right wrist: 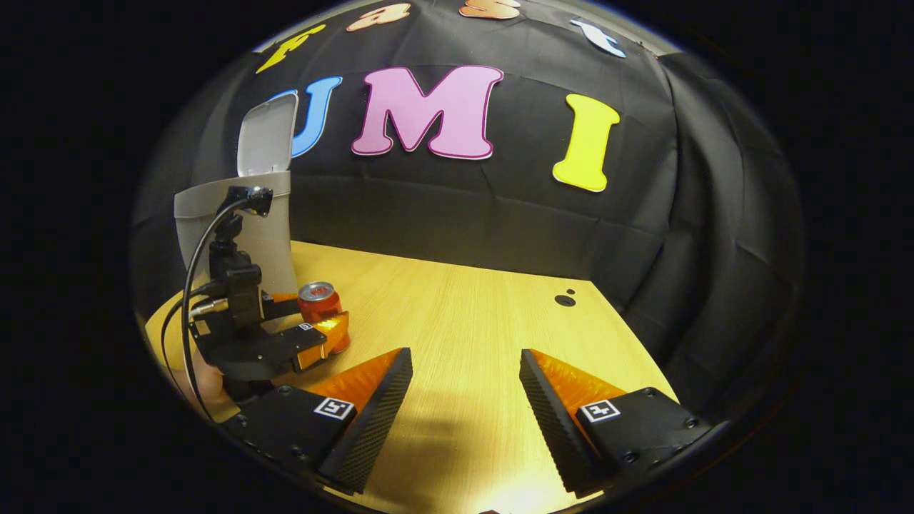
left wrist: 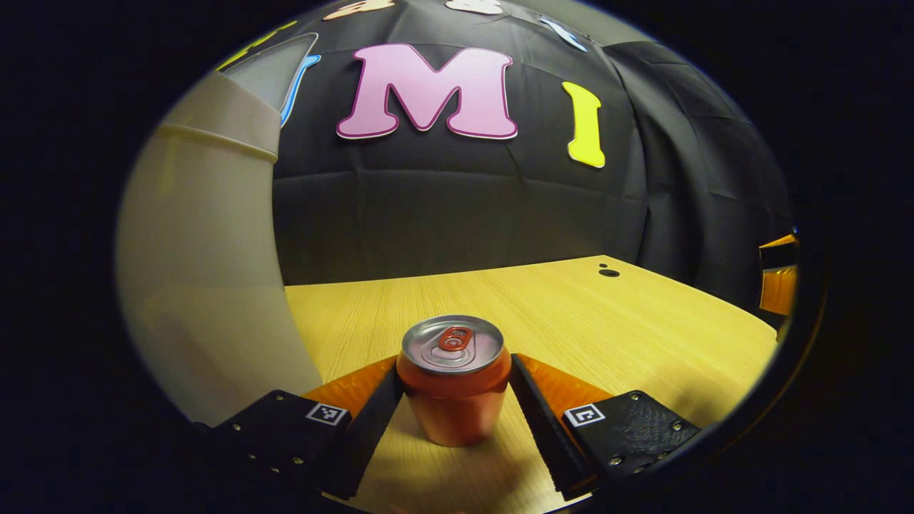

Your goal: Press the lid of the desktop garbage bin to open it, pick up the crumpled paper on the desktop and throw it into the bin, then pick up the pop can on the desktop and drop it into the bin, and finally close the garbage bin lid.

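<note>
- The bin stands on the desk with its lid raised; its inside is hidden.
- The left tongs are clenched on the upright pop can beside the bin.
- The right tongs are spread apart, holding nothing.

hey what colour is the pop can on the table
Orange-red, with a silver top; the pop can shows best in the left gripper view.

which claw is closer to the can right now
Left. The left claw has a finger on each side of the can, which stands on the table beside the bin. The right claw hangs open well off to the can's side.
</note>
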{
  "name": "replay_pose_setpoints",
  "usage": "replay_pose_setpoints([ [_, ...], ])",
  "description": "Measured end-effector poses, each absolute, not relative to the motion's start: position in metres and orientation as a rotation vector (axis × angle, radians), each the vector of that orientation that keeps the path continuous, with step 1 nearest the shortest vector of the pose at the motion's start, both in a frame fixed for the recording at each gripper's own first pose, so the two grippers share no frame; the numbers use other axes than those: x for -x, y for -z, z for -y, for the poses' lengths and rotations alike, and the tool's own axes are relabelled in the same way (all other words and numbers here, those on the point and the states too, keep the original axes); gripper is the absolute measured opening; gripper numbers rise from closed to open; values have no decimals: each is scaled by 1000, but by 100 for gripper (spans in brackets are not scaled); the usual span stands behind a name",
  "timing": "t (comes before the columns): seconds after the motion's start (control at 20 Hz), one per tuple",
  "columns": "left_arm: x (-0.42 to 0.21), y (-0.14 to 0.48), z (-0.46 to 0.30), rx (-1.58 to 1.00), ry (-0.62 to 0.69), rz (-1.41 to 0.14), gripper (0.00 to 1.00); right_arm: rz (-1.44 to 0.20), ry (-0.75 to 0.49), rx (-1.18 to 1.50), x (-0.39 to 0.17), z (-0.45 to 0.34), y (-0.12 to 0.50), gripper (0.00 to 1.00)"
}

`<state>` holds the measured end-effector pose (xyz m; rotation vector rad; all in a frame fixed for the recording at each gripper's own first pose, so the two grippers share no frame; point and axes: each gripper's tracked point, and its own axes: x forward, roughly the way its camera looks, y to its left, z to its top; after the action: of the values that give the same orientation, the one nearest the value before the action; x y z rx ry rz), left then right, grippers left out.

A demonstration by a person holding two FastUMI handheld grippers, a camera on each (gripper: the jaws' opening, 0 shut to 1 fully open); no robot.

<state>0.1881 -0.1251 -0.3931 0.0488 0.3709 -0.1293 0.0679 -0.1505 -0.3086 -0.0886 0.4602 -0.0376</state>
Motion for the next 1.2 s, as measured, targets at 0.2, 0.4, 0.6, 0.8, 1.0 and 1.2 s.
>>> replay_pose_setpoints([
  [0.2,-190,402,124,-38,135,-394,92,-454,16,81,-72,141,305,98],
  [0.4,-184,395,121,-17,143,-398,86,-461,13,83,-71,140,306,99],
  [0.6,-179,362,114,7,131,-358,86,-457,29,82,-72,146,303,98],
  [0.8,-171,304,106,42,127,-314,86,-459,38,89,-74,150,300,98],
  [1.0,-155,234,106,110,175,-282,86,-463,31,88,-74,145,286,98],
  [1.2,-145,164,103,97,214,-220,86,-441,10,86,-79,133,259,98],
])
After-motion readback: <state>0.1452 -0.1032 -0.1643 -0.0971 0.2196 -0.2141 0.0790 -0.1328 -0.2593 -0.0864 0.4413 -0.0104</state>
